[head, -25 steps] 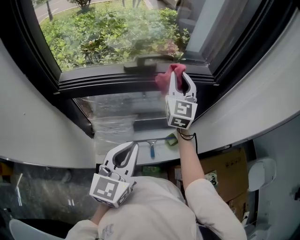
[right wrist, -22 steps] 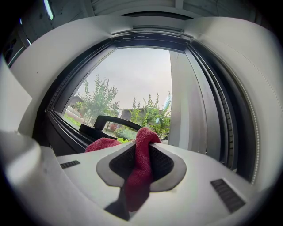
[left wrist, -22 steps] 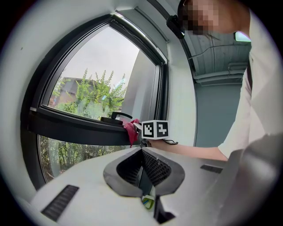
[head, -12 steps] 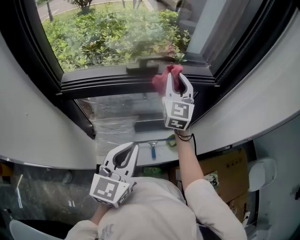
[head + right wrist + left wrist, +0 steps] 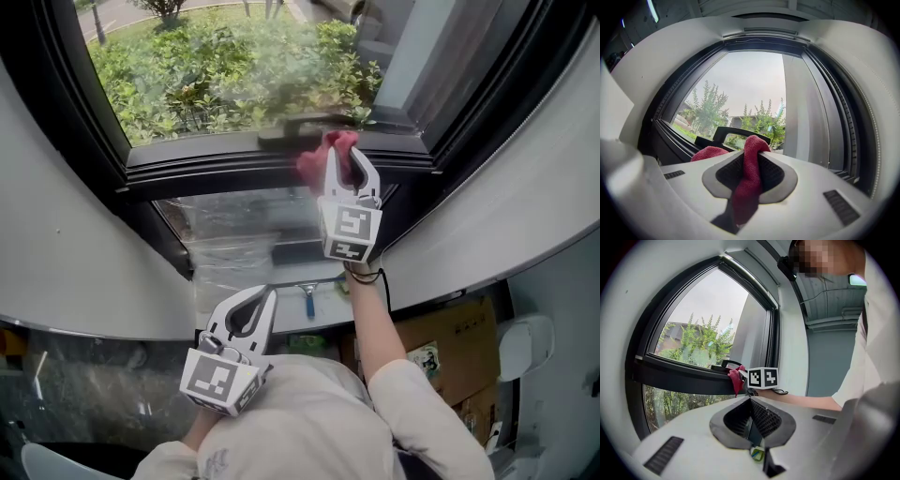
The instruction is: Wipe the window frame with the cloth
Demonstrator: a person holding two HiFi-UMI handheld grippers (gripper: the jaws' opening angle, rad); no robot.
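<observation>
At my left, the left gripper hangs low by the person's chest, well apart from the work; its own view shows the jaws closed tip to tip with nothing between them, so I count it idle. Moving right, the window frame runs as a dark horizontal rail, and the red cloth sits on it just beside and below the window handle. The right gripper is clamped on the cloth, jaws nearly together with only the fabric parting them. I judge the wipe to be under way along that rail; to do it well I would press the bunched fabric flat, not the jaw tips, run it along the groove lines, and steer under the handle so the cloth doesn't snag. The head view gives me the rail's length and where the cloth sits on it; the right gripper view alone shows the grip itself, a fold pinched at the tips and a tail trailing back through the jaws; the left gripper view adds a side look, the cloth draping down off the rail.
</observation>
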